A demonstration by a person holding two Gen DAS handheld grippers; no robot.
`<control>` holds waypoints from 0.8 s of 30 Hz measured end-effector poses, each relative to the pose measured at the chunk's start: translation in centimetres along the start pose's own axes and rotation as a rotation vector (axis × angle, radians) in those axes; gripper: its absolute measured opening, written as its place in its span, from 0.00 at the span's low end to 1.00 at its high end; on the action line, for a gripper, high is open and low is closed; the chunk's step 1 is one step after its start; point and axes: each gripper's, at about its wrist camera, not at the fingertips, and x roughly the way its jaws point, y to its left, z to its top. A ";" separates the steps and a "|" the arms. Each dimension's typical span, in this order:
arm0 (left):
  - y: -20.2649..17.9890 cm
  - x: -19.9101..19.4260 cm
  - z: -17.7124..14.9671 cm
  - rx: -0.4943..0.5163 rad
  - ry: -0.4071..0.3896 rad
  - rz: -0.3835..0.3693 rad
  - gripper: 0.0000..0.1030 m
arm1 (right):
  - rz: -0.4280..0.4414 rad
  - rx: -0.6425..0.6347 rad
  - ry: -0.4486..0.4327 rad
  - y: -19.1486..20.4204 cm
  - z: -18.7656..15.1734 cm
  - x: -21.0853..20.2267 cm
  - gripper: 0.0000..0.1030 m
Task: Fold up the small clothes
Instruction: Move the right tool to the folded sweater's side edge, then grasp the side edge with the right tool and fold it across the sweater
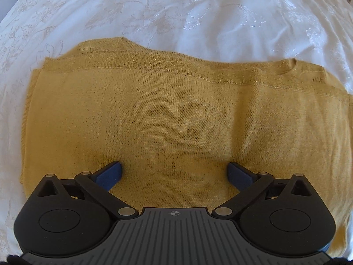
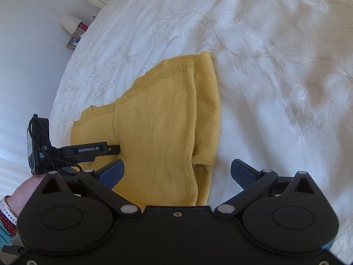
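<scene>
Jaws on your left gripper (image 1: pixel 174 173) stand wide apart, nothing between them; "GenRobot.AI" is readable on its side in the right wrist view. Your right gripper (image 2: pixel 177 172) is equally wide. The folded yellow sweater (image 1: pixel 172 114) lies on the white bedspread (image 1: pixel 198 11), under both tools.

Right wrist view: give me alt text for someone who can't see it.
A folded mustard-yellow knit garment lies on a white embroidered bedspread, with the open right gripper over its near edge. The left gripper, held in a hand, reaches in from the left over the garment.
</scene>
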 end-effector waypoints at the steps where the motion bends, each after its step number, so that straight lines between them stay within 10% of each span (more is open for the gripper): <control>1: 0.1 0.0 -0.2 -0.001 0.000 0.000 1.00 | 0.017 0.011 -0.001 -0.2 0.5 0.5 0.99; 24: -0.1 -0.4 0.3 -0.005 0.004 0.013 1.00 | 0.155 0.096 0.067 -1.9 2.7 5.7 1.00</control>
